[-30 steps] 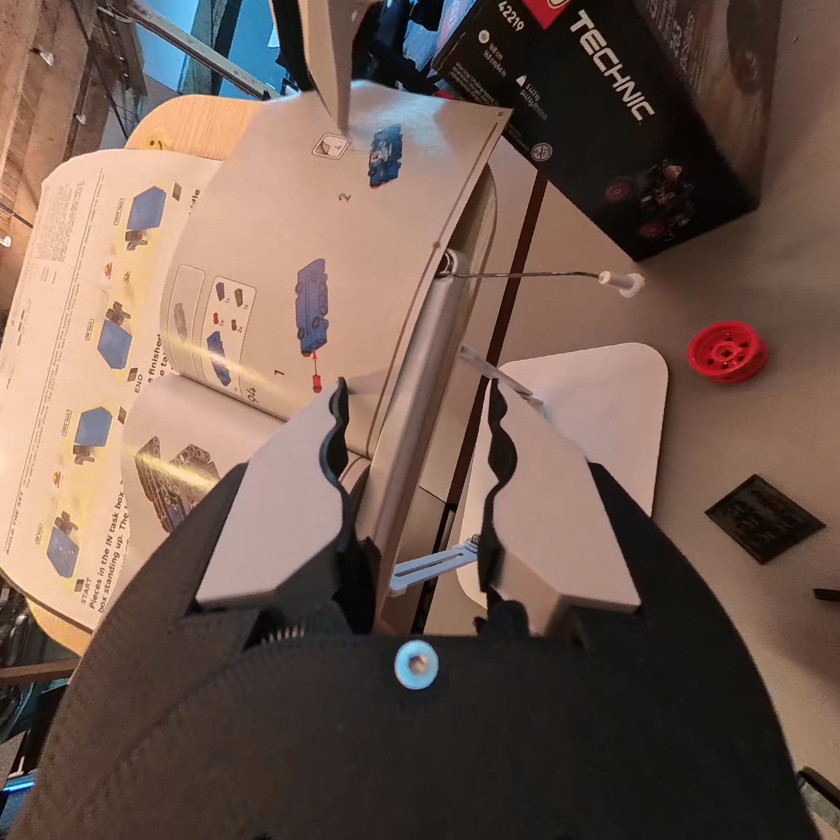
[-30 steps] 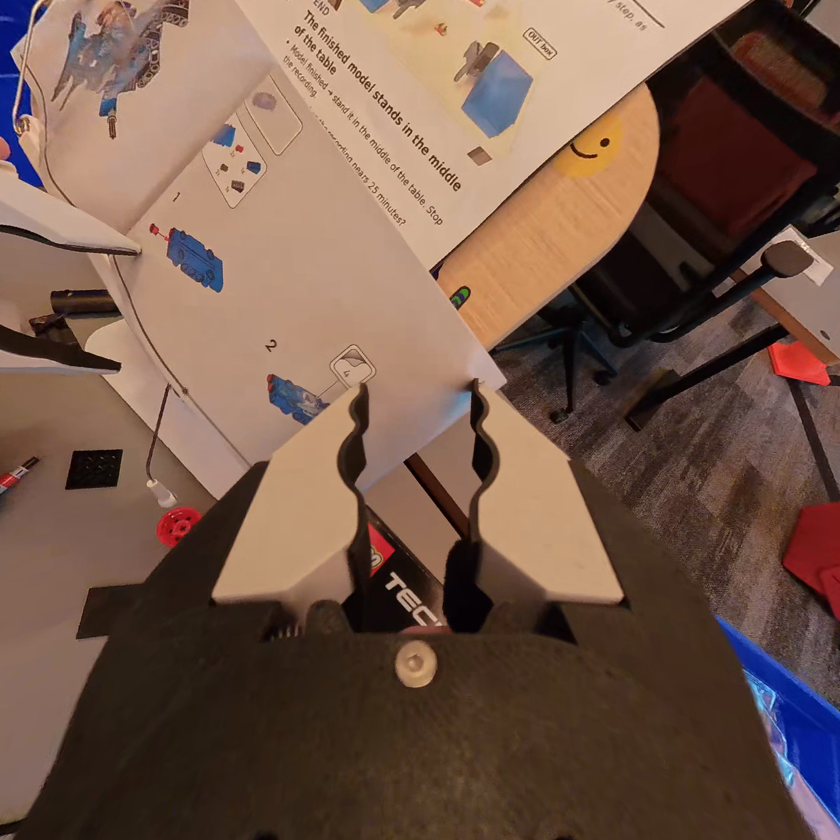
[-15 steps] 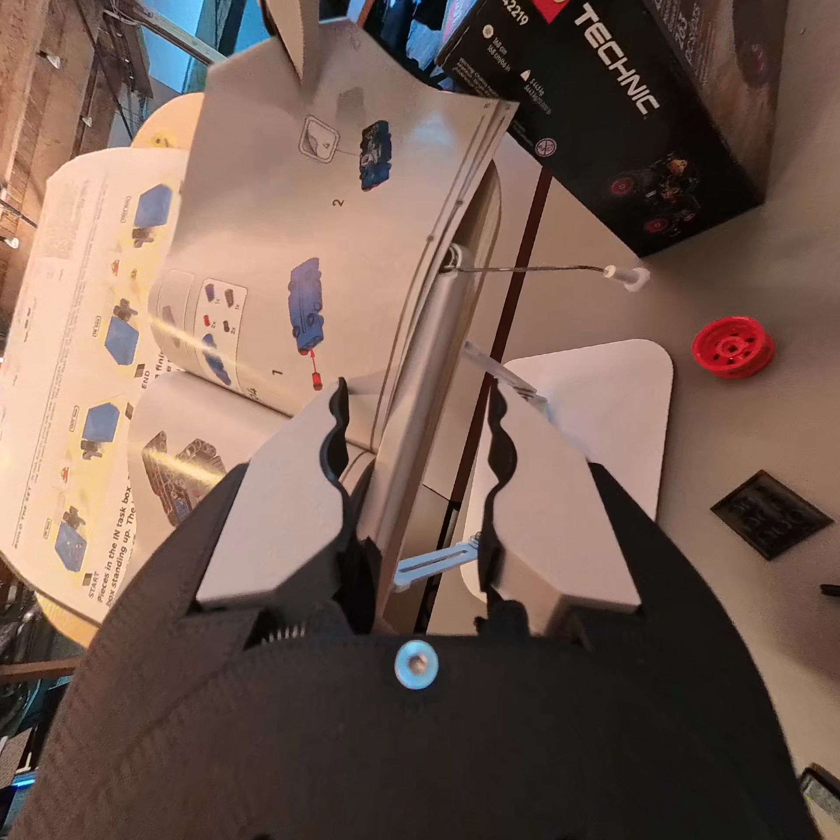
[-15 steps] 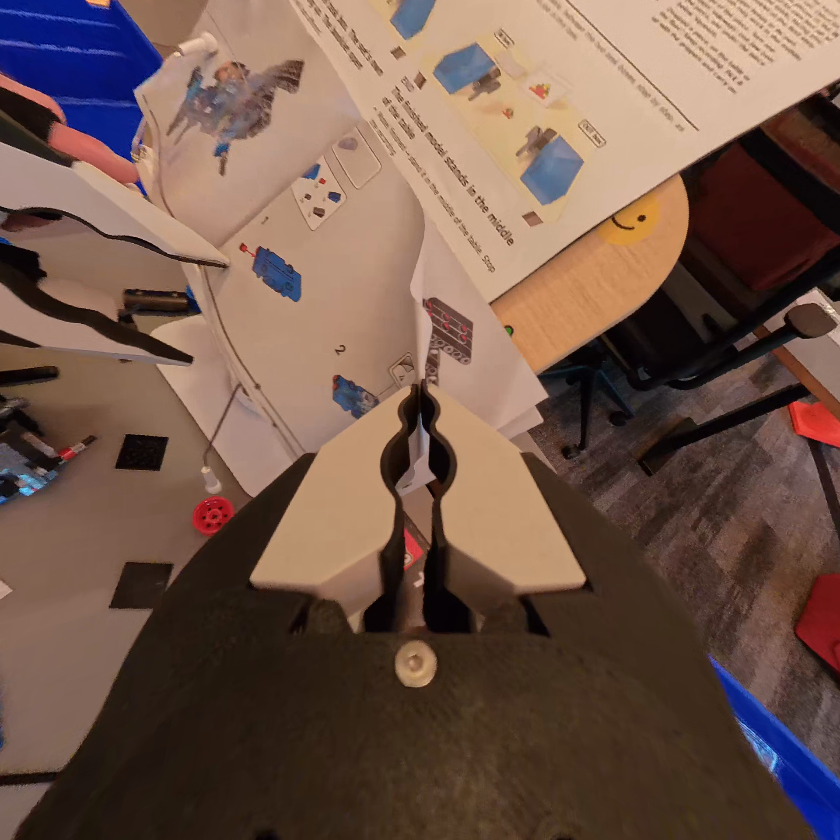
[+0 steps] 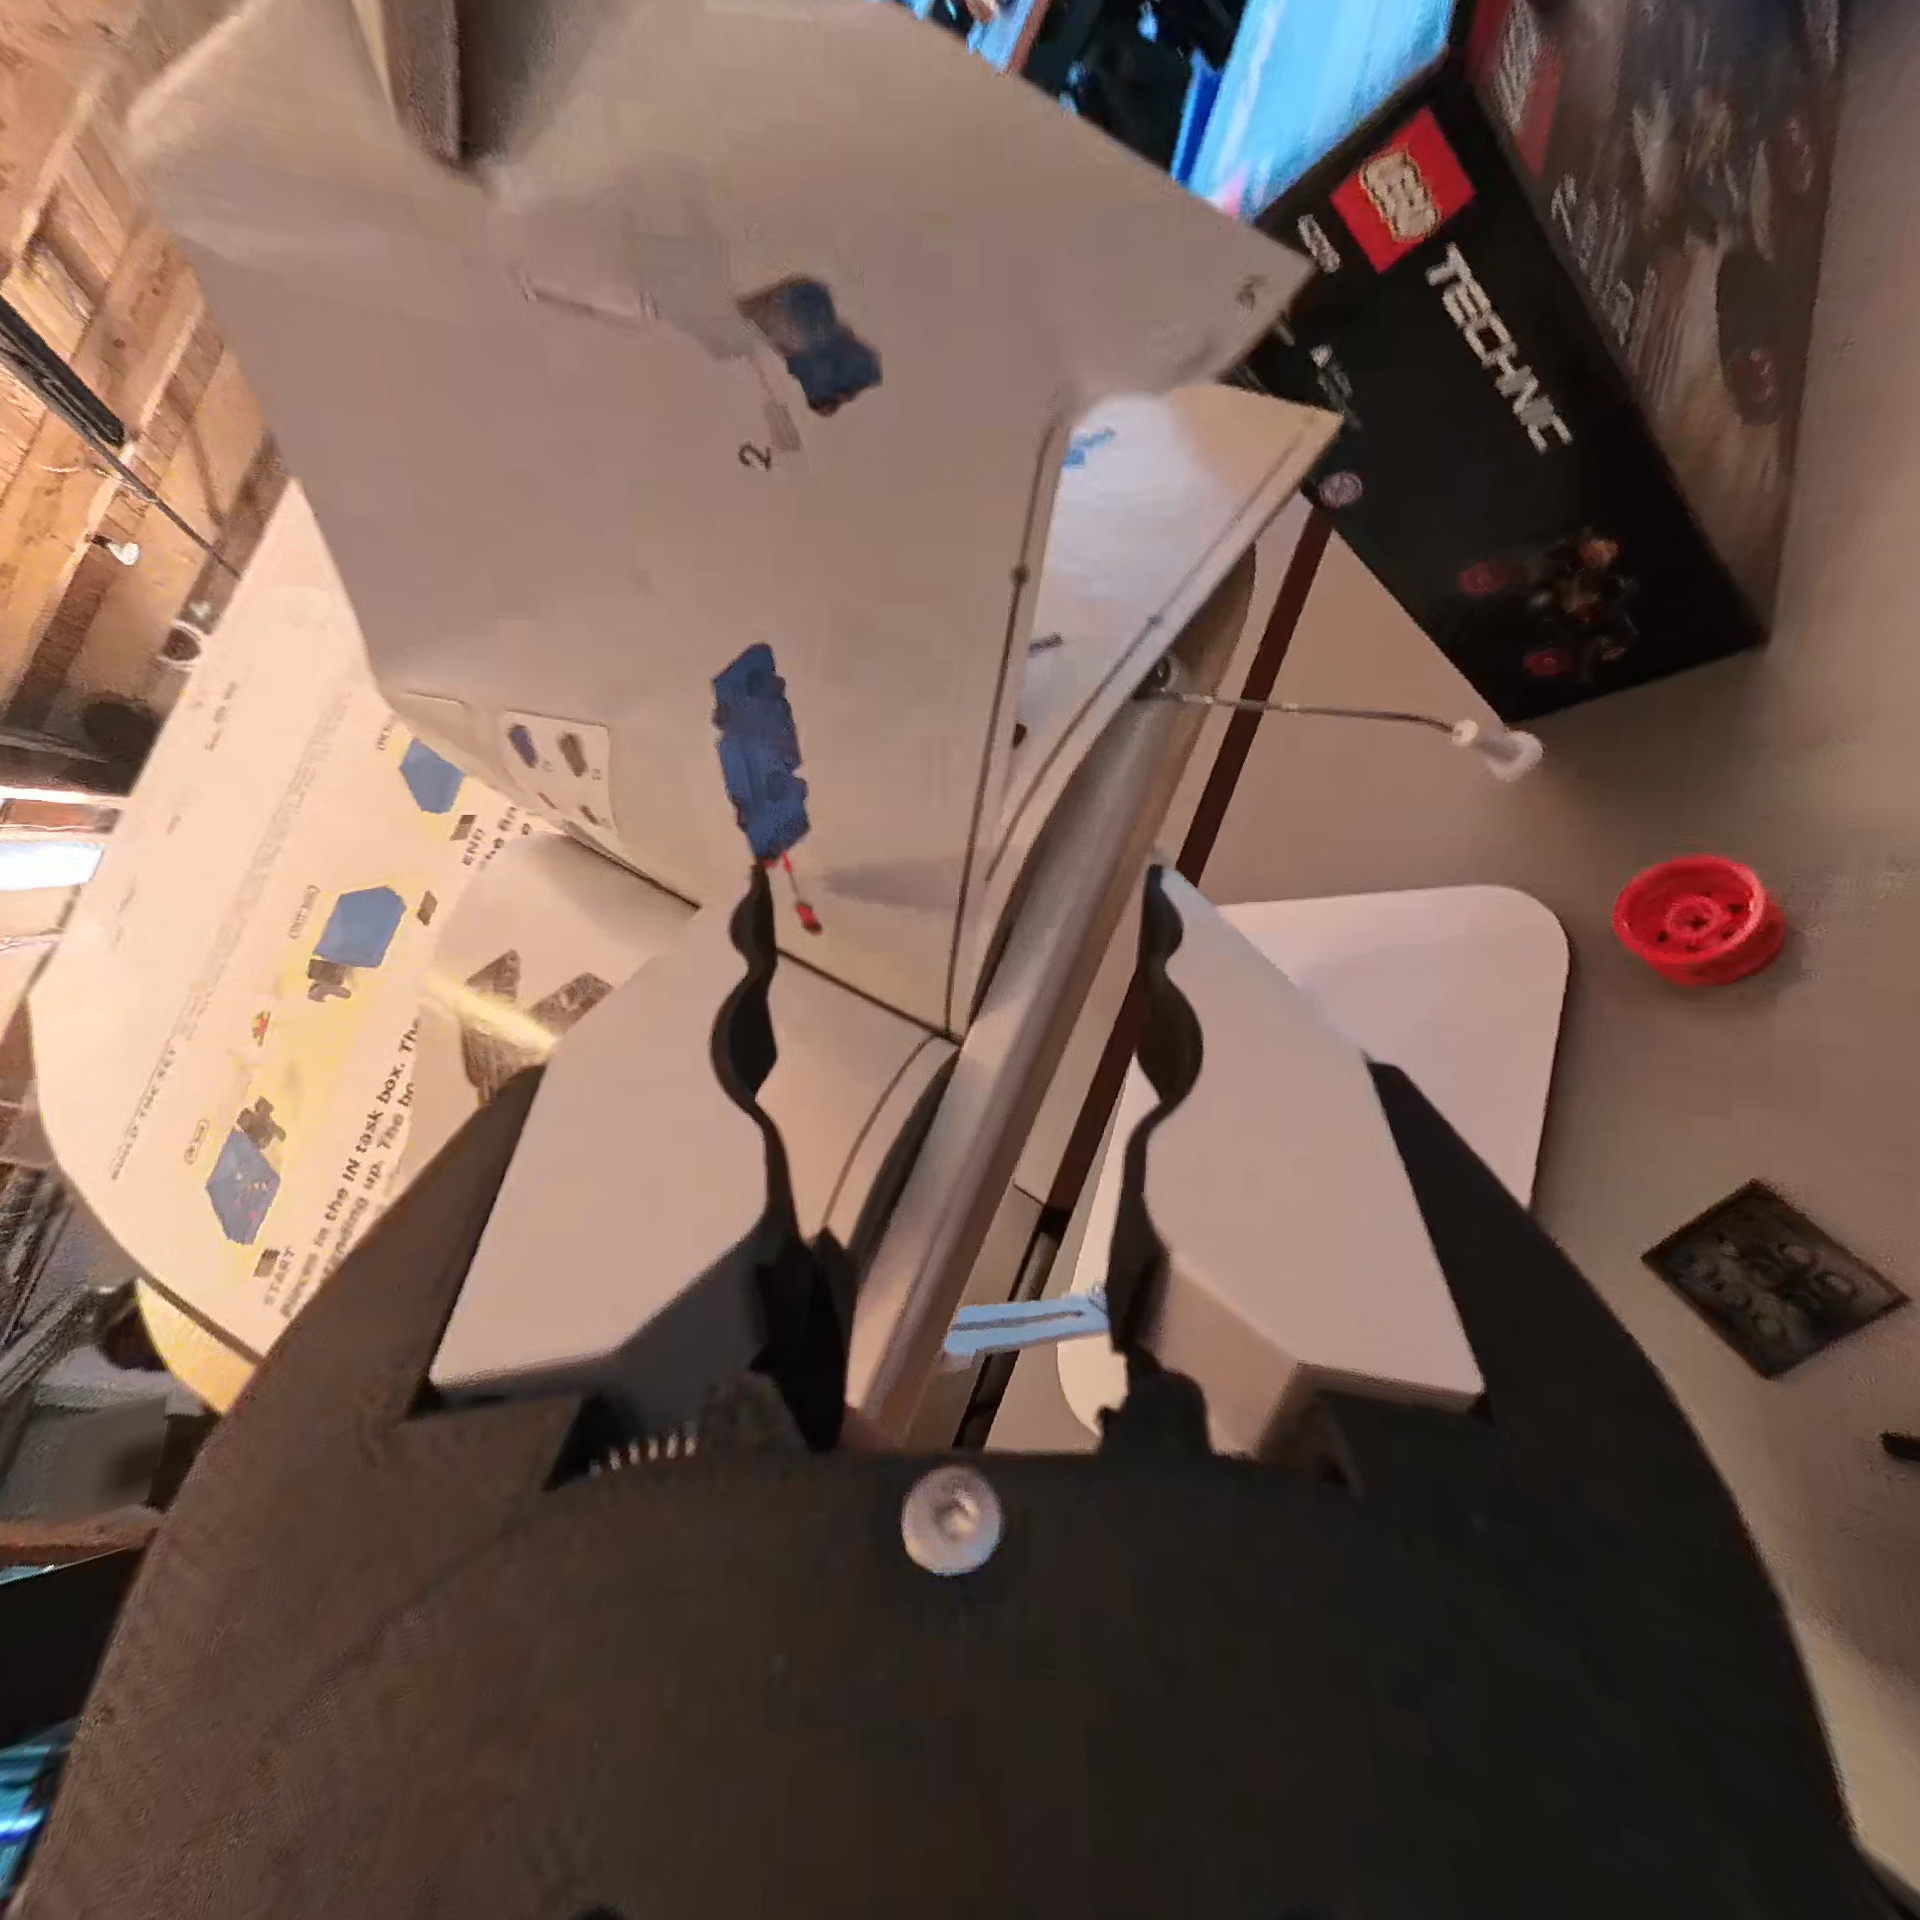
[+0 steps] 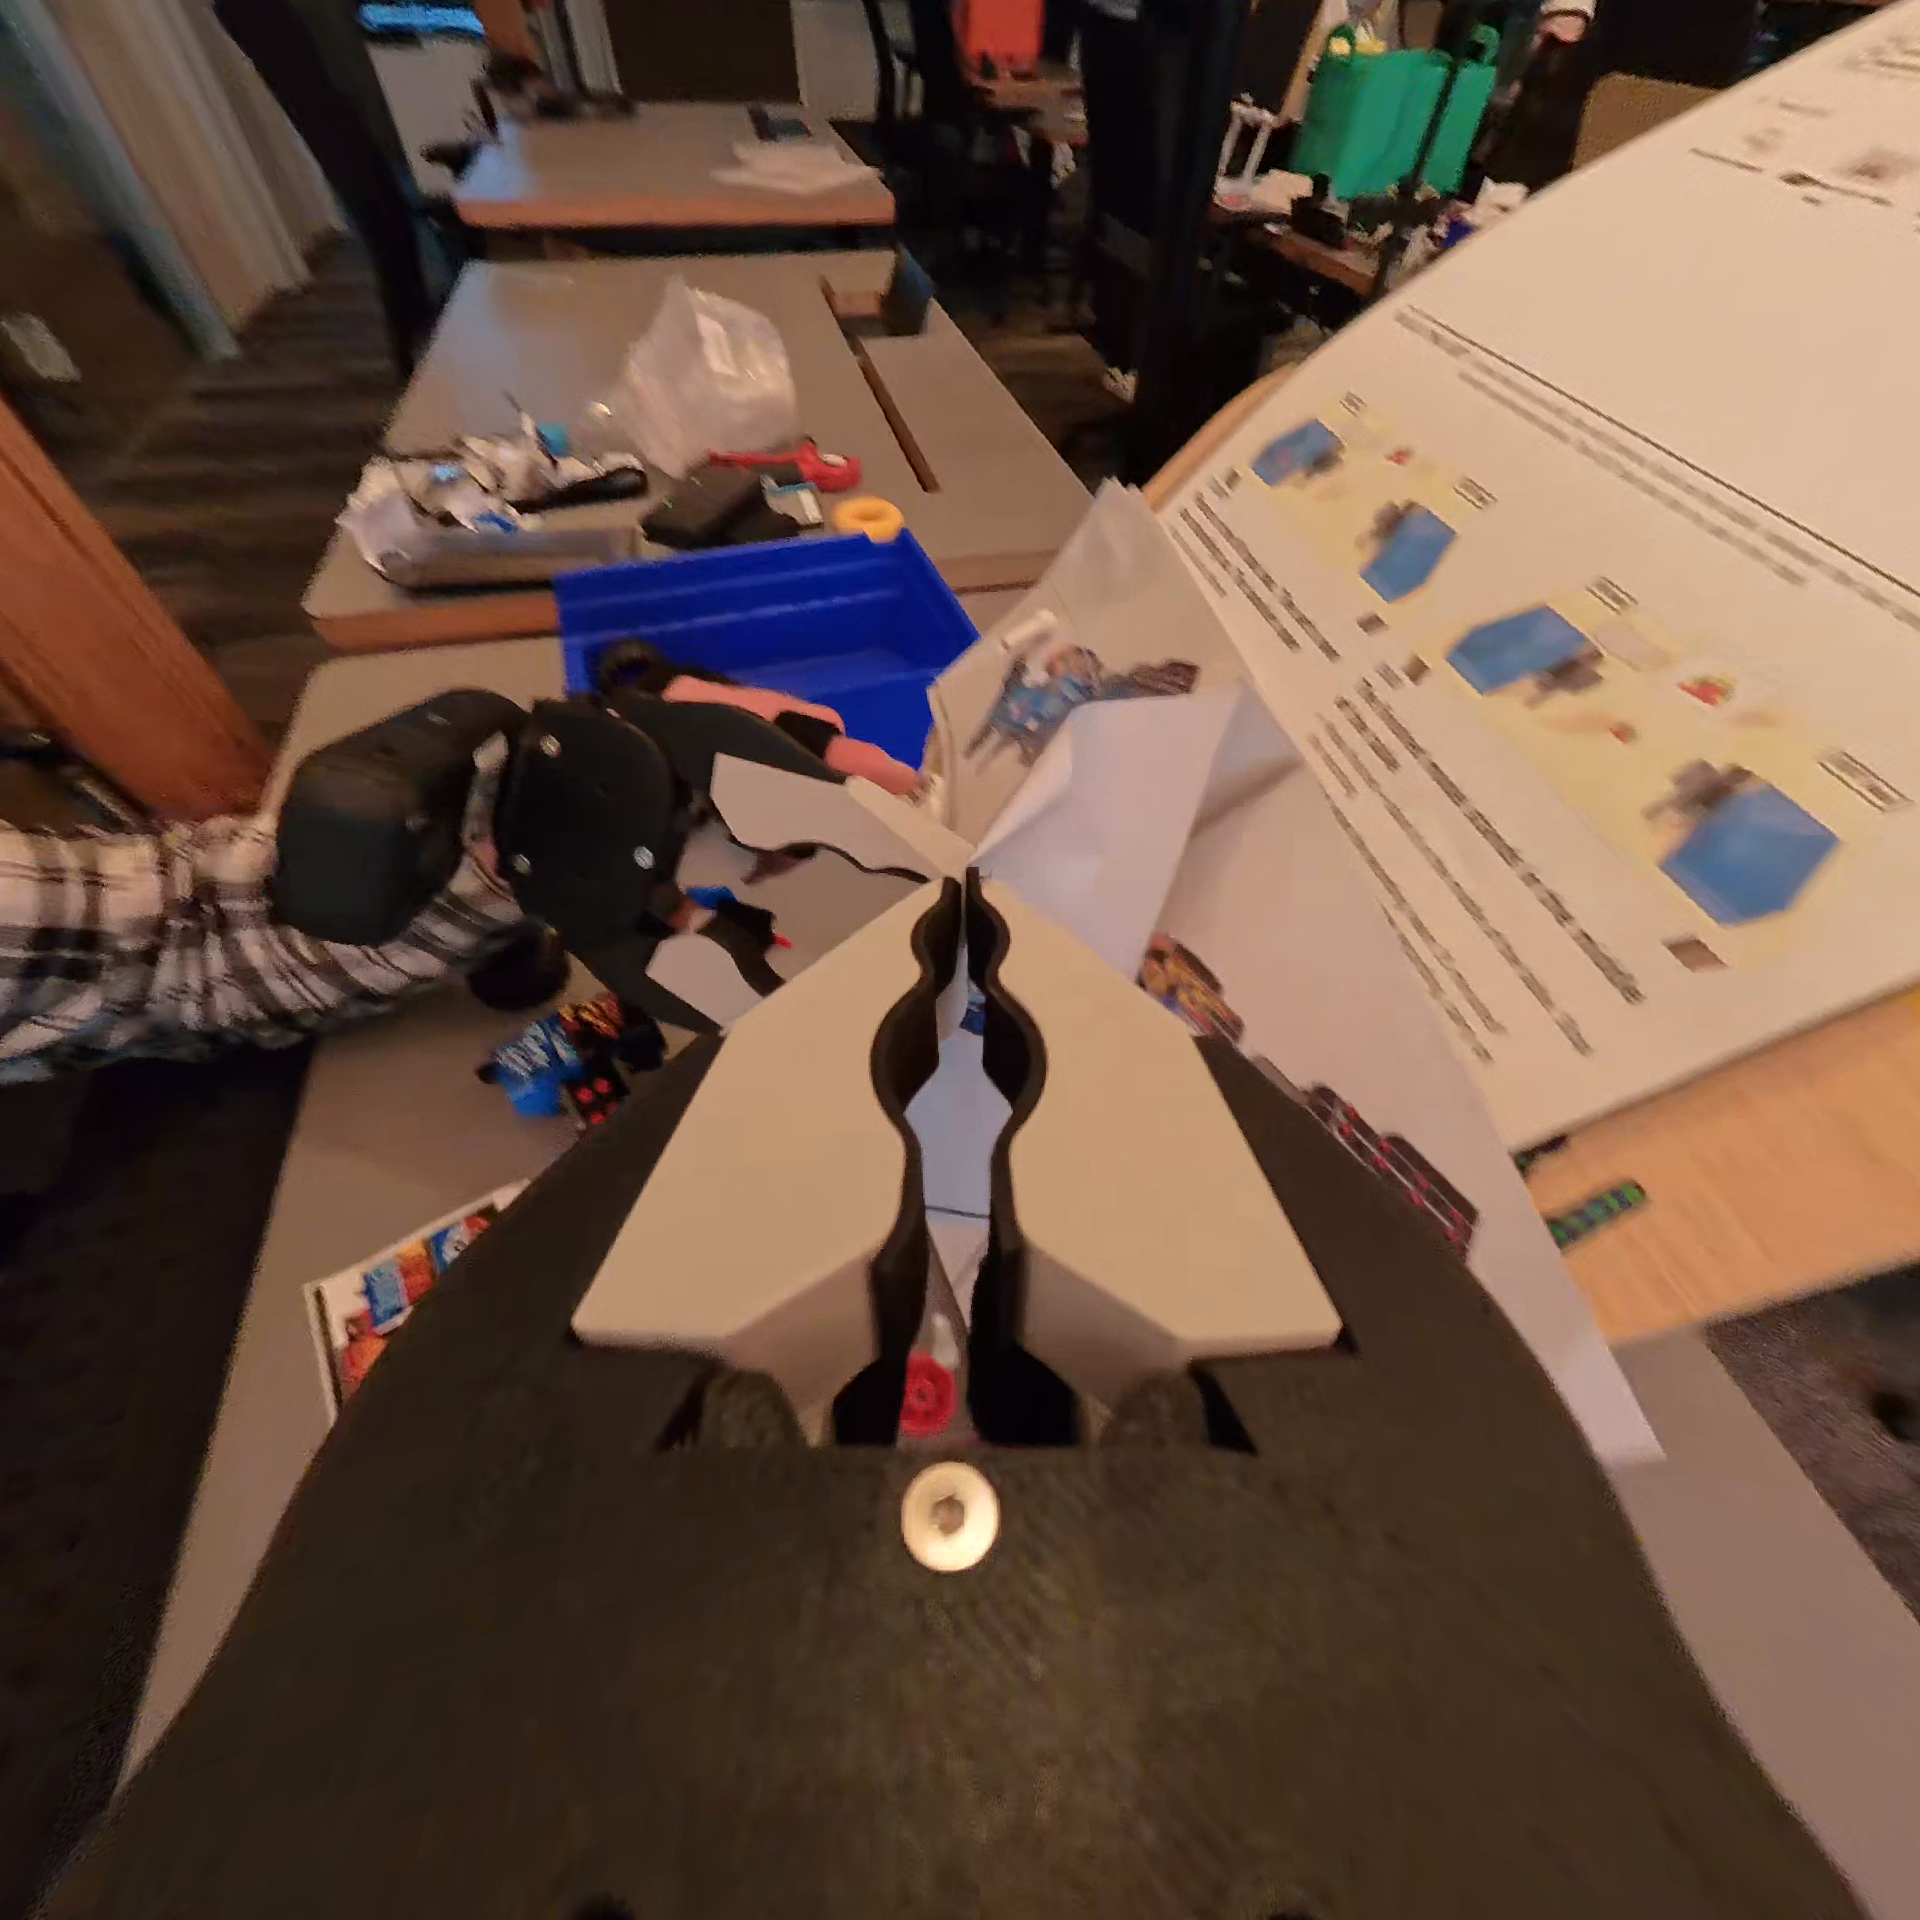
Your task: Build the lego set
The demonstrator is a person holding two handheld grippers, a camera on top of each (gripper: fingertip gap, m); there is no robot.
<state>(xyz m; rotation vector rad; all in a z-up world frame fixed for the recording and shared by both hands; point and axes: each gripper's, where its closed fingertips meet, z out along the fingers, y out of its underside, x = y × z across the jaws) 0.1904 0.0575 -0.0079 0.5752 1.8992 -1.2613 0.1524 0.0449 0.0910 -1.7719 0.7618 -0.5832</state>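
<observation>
- The worktop (image 5: 1714,1091) carries everything; I judge that building hasn't started, since I'm only turning a page, so I keep my moves clear of the loose parts lying on it.
- The black set box (image 5: 1558,436) stands at the far edge, behind the booklet; no need to touch it now.
- The instruction booklet (image 5: 623,499) leans on its metal stand (image 5: 1039,935), and one page is lifted and curling, blurred in both views.
- My left tongs (image 5: 951,904) stand wide, straddling the stand's edge and holding nothing; I'd keep them there to steady the stand.
- My right tongs (image 6: 964,894) are pinched narrow on the page's corner; I should swing it across in a gentle arc, because thin paper probably tears at the staples if I tug.
- The red wheel (image 5: 1699,920) and a small black plate (image 5: 1777,1276) lie near the stand's white base (image 5: 1455,1018), waiting for later.
</observation>
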